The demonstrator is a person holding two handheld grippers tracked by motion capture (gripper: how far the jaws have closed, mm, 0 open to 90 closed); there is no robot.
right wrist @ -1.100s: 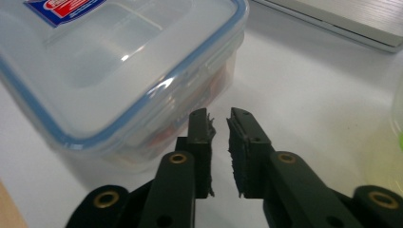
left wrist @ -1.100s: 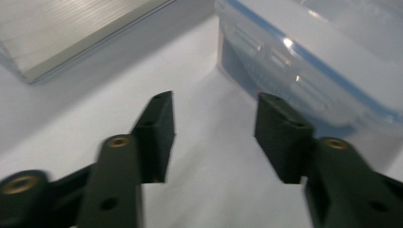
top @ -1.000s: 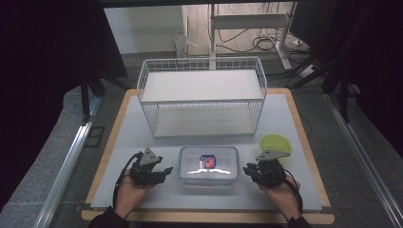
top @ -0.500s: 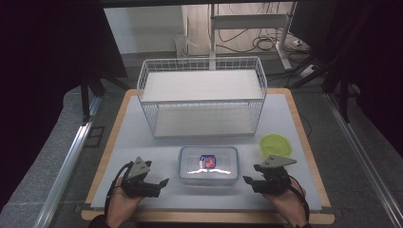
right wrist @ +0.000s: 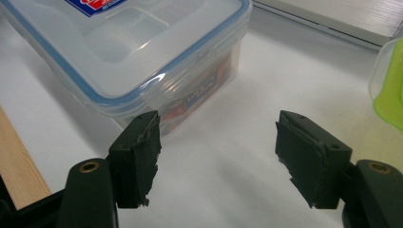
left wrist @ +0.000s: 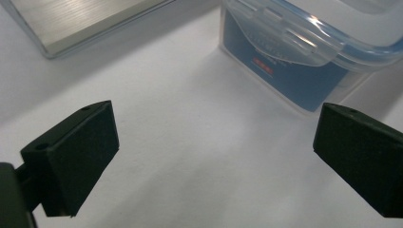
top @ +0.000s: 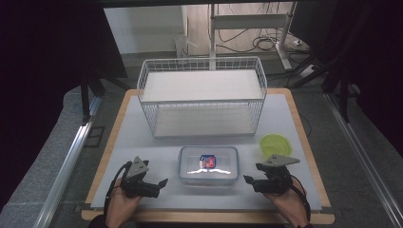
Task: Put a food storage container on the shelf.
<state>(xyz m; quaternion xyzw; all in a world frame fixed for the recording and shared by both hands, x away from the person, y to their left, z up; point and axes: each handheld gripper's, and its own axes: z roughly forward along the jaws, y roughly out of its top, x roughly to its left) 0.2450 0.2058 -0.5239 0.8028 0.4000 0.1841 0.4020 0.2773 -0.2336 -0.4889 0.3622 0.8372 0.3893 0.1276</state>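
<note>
Left gripper [top: 159, 183] sits low over the counter [top: 142, 137], jaws spread wide and just opened further, nothing but bare surface between them. The clear lidded container [top: 208, 164] lies just off its tip, inward toward the middle. Right gripper [top: 250, 181] mirrors it from the far side, jaws apart and freshly widened too, empty, with the container's near corner just ahead of one pad in the right gripper view.

Here's the worry: the box is smooth plastic, and a squeeze from one side alone would likely skate it across the counter. Closing on the side latches could slip off or pop one. Just beyond the right gripper sits a green bowl [top: 276, 144], easily nudged. The wire basket [top: 202, 97] waits well beyond.
</note>
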